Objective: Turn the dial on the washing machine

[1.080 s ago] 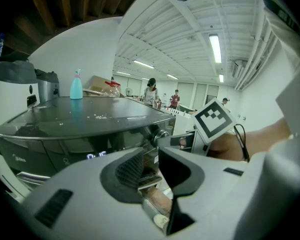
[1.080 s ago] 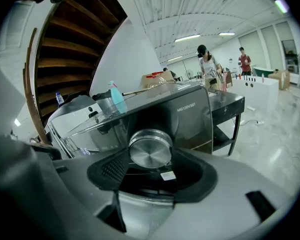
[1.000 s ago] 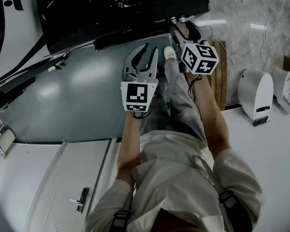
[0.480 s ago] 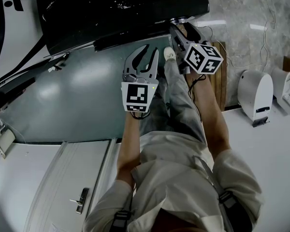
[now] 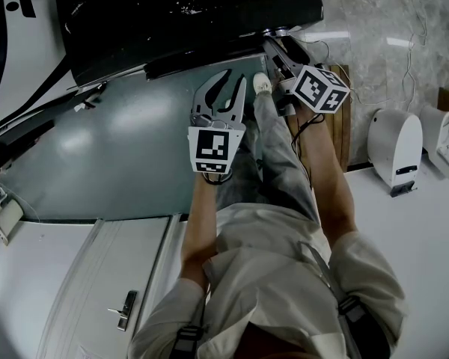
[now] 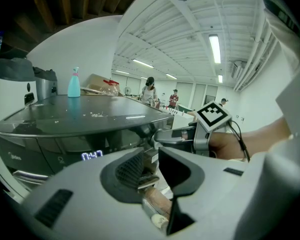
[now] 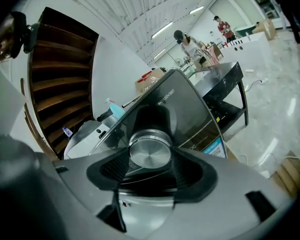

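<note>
The dial (image 7: 150, 154) on the washing machine (image 5: 194, 13) is being clamped by the right gripper (image 7: 151, 166) for twisting; the left gripper (image 5: 234, 78), wide and empty, is being held clear, leftward.

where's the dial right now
In the right gripper view the silver dial sits at centre, on the dark front of the washing machine, gripped between the jaws of the right gripper.
</note>
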